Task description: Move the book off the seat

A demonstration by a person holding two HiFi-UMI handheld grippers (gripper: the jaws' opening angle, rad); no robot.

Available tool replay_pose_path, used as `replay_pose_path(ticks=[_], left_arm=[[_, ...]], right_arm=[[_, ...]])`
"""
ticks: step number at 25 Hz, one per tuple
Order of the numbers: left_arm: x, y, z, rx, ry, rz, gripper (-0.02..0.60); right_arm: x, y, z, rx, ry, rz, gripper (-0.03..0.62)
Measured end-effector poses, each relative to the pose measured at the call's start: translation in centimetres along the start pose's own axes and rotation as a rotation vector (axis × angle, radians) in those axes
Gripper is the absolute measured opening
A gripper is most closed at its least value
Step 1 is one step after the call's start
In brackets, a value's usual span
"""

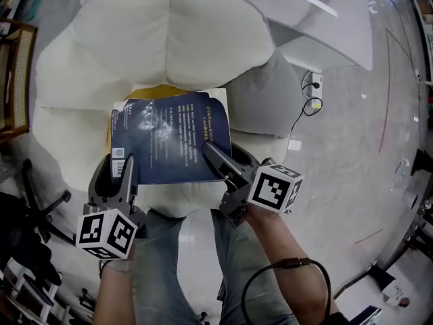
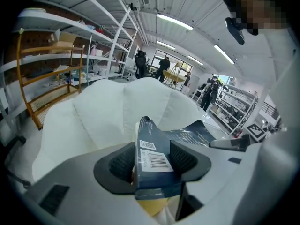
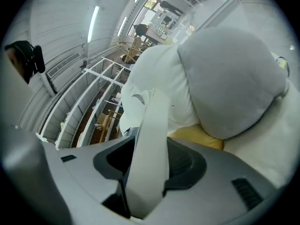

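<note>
Both grippers are on the dark blue book (image 1: 172, 137), which lies over the front of the cream armchair seat (image 1: 67, 134). The left gripper (image 1: 116, 170) is clamped on the book's near-left corner, right by the barcode, its jaws standing fairly wide round the covers. The right gripper (image 1: 222, 157) pinches the near-right corner, with the pale page edge running up between its pads. That's a good, even hold. The job now, I'd say, is to raise both corners together and level, so the cover doesn't flop or the pages fan. A yellow item (image 1: 160, 91) peeks out beneath, toward the back of the seat. Lift clear of it before drawing the book out over the seat's front edge. Mind the grey cushion (image 1: 267, 100) at the seat's right side.
</note>
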State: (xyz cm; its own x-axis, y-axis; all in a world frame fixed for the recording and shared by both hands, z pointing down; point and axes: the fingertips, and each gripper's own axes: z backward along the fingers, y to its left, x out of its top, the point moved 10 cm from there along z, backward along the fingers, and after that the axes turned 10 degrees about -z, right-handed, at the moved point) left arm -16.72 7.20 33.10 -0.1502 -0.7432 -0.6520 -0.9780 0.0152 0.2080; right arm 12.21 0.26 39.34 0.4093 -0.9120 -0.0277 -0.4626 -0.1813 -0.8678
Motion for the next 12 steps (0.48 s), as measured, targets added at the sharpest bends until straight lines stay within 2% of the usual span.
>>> replay_pose_path(ticks=[12], left_arm=[[-1.0, -0.9, 0.3, 0.062, -0.115, -0.11, 0.23]], right_arm=[[-1.2, -2.9, -0.4, 0.148, -0.086, -0.02, 0.204]])
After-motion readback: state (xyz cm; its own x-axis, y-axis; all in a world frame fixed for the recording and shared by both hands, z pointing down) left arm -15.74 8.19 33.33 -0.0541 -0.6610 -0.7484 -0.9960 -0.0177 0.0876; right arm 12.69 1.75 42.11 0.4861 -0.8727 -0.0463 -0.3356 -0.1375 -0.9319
